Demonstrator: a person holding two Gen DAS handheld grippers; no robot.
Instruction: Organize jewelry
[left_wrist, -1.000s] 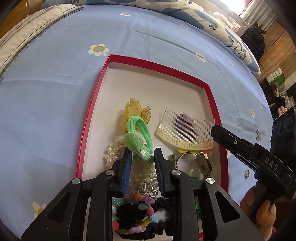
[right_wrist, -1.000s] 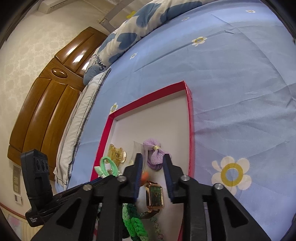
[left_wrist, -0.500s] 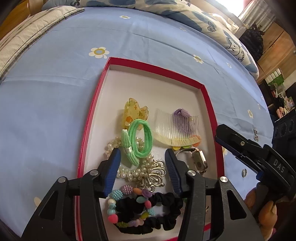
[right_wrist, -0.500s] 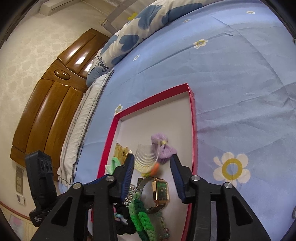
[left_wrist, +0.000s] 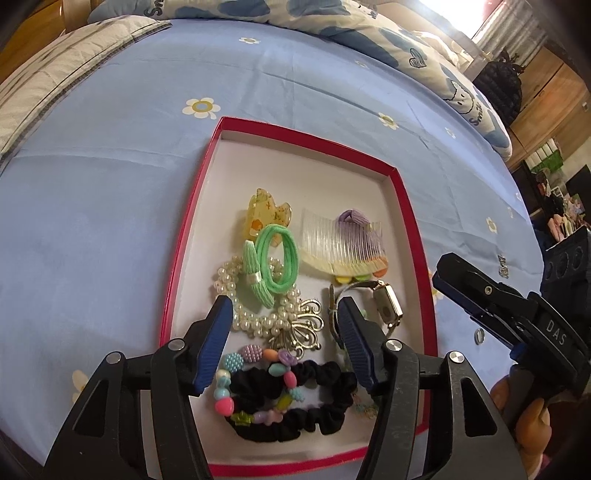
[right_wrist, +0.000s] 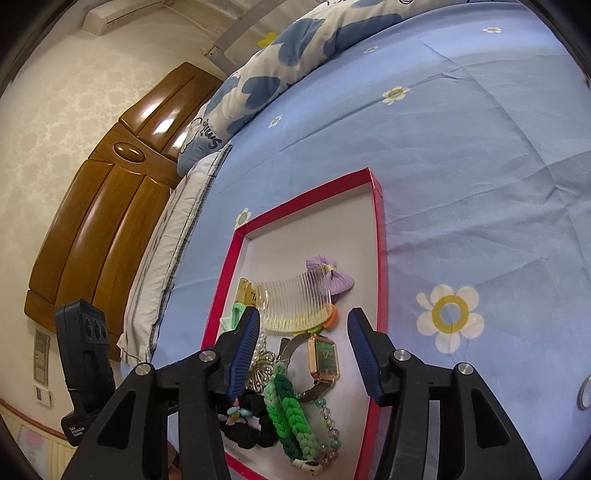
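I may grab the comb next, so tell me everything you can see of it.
The comb is clear plastic with long thin teeth and a pale yellow spine carrying orange and green beads. It lies flat in the red tray, teeth pointing toward the far end and overlapping the purple bow, spine near the watch. No tongs touch it.

Both wrist views look steeply down, close over the red tray (left_wrist: 404, 206) (right_wrist: 380, 236) on the bed (left_wrist: 110, 206) (right_wrist: 480, 166). Each faces its far end; they share the comb (left_wrist: 340, 240) (right_wrist: 295, 299) and watch (left_wrist: 386, 306) (right_wrist: 325, 360).

Blue daisy-print bed sheet (left_wrist: 110, 206), red-rimmed tray (left_wrist: 406, 206) flat on it, patterned quilt (left_wrist: 369, 26) behind.
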